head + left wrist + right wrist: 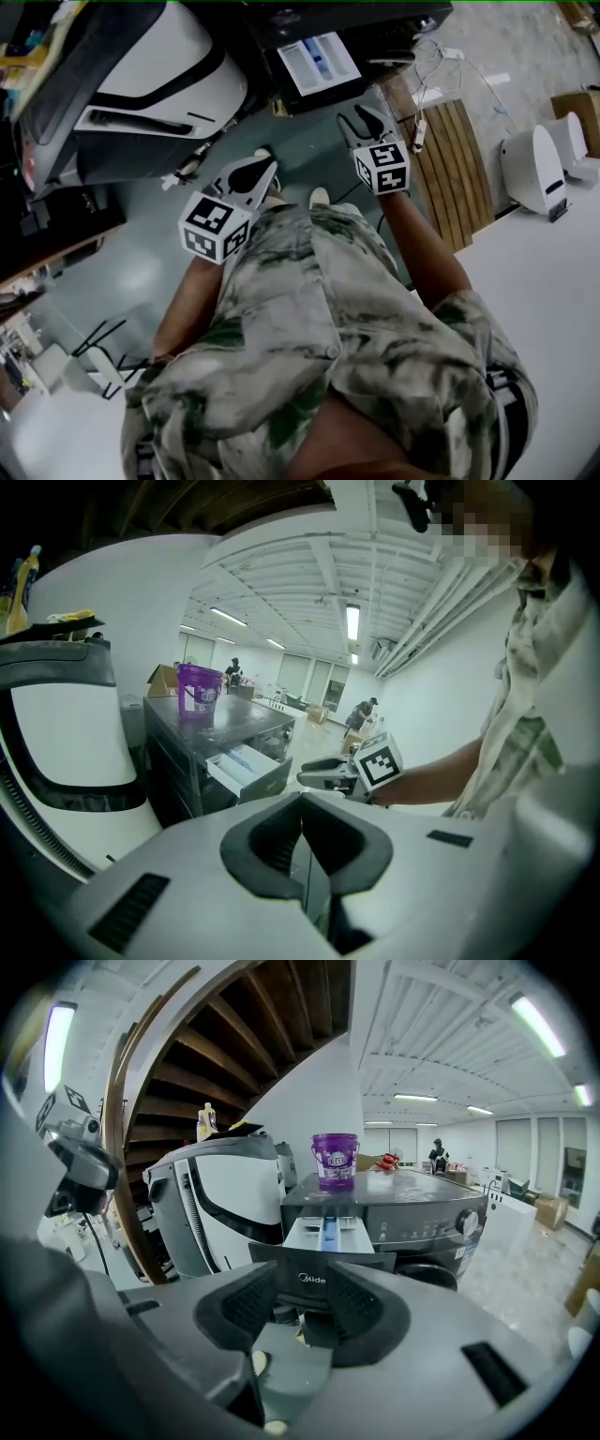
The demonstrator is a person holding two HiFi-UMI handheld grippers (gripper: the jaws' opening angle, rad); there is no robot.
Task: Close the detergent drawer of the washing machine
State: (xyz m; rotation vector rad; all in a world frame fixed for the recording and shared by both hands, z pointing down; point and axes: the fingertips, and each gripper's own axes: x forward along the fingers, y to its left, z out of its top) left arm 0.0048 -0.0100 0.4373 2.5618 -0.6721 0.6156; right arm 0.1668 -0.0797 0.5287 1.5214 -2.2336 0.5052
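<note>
The dark grey washing machine [427, 1208] has its detergent drawer [325, 1234] pulled out, showing white and blue compartments [319, 61]. The drawer's dark front panel [323, 1277] lies just ahead of my right gripper [302, 1302], framed in the gap of its open jaws; I cannot tell whether they touch. In the head view the right gripper [361, 122] points at the drawer from below. My left gripper [302, 832] hangs back to the left [255, 173], its pads closed together on nothing.
A purple tub [335, 1160] stands on the washer's top. A large white appliance [159, 66] sits left of the washer. A slatted wooden board [455, 164], a cable and a white device [539, 164] lie on the floor to the right.
</note>
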